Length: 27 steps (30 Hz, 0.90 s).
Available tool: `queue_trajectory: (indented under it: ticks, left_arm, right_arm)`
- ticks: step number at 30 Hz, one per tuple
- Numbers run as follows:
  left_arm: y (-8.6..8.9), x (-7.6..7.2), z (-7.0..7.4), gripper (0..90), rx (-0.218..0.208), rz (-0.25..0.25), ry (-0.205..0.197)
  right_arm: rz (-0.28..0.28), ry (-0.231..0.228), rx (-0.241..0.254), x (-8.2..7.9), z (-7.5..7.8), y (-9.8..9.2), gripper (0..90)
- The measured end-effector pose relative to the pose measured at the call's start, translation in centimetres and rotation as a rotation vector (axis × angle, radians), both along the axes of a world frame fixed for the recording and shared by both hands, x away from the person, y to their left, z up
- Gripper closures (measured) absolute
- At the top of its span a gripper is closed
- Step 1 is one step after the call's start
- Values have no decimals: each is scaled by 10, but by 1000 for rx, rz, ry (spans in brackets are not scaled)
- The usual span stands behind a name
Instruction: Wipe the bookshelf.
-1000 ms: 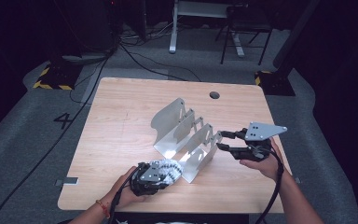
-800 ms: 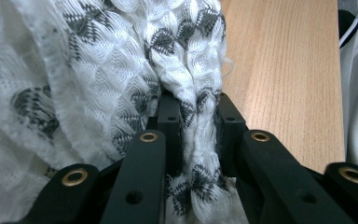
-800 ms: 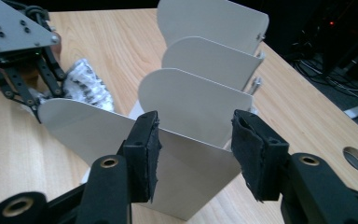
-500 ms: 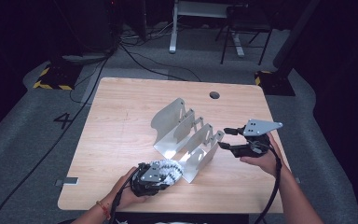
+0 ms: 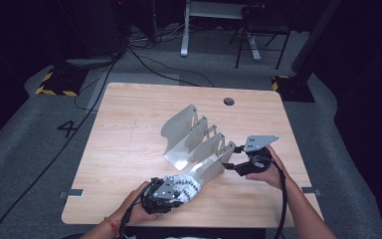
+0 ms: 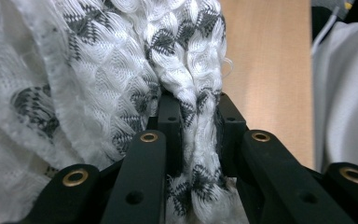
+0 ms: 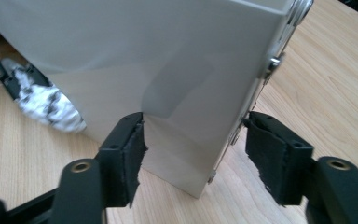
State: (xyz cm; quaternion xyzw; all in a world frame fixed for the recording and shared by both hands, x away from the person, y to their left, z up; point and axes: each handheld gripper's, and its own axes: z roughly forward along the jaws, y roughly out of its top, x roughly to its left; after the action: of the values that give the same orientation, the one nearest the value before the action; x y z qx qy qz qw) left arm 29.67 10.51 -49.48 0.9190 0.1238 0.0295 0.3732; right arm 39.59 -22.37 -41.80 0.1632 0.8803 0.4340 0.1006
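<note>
**Clearance and obstructions, table surface**

Bare wood: the far-left part of the table [image 5: 129, 124] and the strip along its far edge. Obstruction: metal rack [image 5: 199, 144], centre, with upright plates standing diagonally and narrow slots between them. Near end blocked by white patterned cloth [image 5: 184, 184]; right end by the right gripper [image 5: 233, 158], one jaw on each side of the rack's corner.

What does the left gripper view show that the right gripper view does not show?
The left gripper view shows the left gripper shut on the white patterned cloth, a fold pinched between its jaws. The right gripper view shows the right gripper, whose jaws have just been opening, standing on either side of the metal rack's end corner without pressing it. Both show the cloth and the wooden table.
</note>
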Motion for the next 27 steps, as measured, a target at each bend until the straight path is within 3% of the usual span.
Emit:
queue_trajectory:
  ticks: [6,12,17,23,27]
  left_arm:
    - [-8,-10,1,769,-6,-35,13]
    - [-6,-8,1,767,-20,13,0]
    - [0,-4,0,766,-42,86,2]
    - [3,-2,0,756,-56,140,0]
    - [3,-2,0,755,-61,161,-12]
  right_arm:
    - [42,-10,30,-10,-1,3,460]
    - [106,-27,33,-20,2,13,482]
    - [148,-46,40,-25,6,21,502]
    - [130,-88,111,-23,22,22,476]
    - [152,-117,146,-21,33,25,476]
